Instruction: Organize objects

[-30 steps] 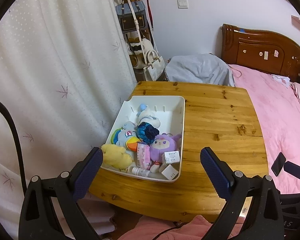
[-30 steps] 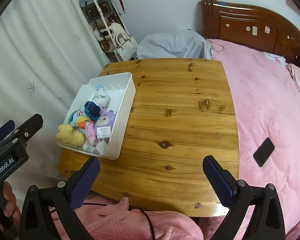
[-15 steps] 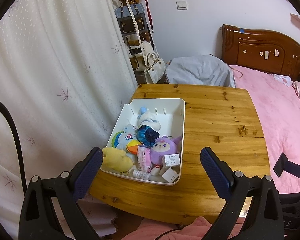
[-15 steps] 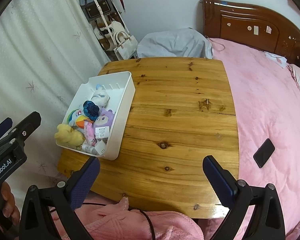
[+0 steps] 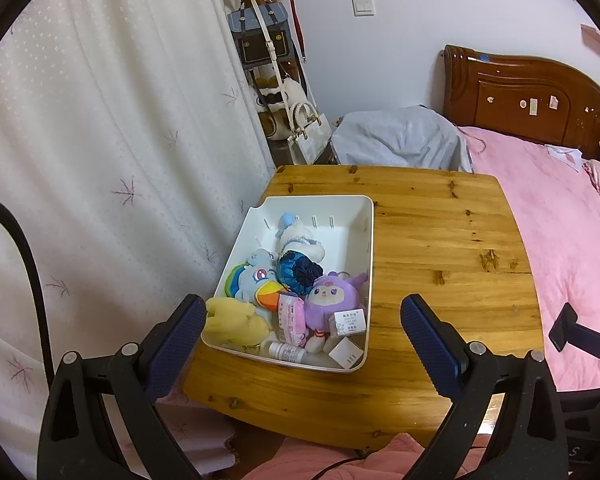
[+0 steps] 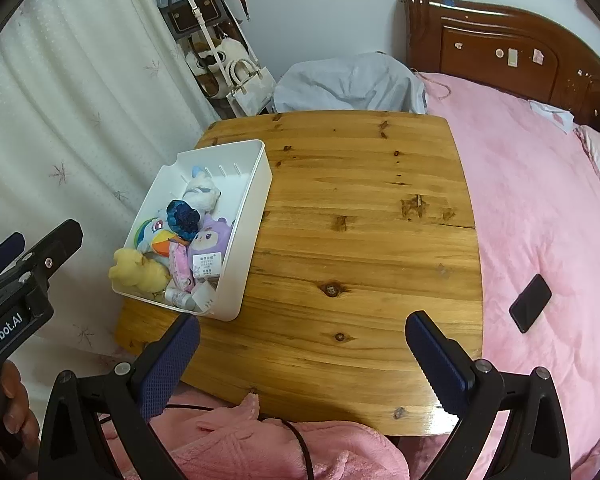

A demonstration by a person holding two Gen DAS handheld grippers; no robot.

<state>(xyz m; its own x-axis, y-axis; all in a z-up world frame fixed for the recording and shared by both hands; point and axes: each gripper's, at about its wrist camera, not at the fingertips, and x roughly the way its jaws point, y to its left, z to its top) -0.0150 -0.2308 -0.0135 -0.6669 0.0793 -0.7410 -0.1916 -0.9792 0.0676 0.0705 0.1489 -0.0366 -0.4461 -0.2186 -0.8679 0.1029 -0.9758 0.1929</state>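
A white bin [image 5: 365, 236] [image 6: 256, 184] stands on the left side of a wooden table [image 5: 440, 240] [image 6: 360, 208]. It holds several small items: a yellow plush [image 5: 236, 318] [image 6: 134, 268], a purple plush [image 5: 332, 292] [image 6: 212, 234], a blue pony plush [image 5: 252, 276], a dark blue scrunchie [image 5: 298, 272] [image 6: 184, 214], a white plush [image 5: 300, 236], a pink packet [image 5: 292, 318], small white boxes [image 5: 348, 320] and a small bottle [image 5: 286, 352]. My left gripper [image 5: 300, 326] is open and empty, held above the bin's near end. My right gripper [image 6: 300, 342] is open and empty above the table's near edge.
A pink bed [image 6: 540, 220] with a black phone [image 6: 530, 303] lies right of the table. A white curtain [image 5: 100, 140] hangs on the left. Handbags [image 5: 268, 40] hang on a rack behind the table, beside a grey bundle [image 5: 400, 140]. Pink clothing [image 6: 260, 440] is below.
Both grippers have drawn back and up a little, so the table and bin look slightly smaller and lower. Both stay open. Nothing in the bin has moved.
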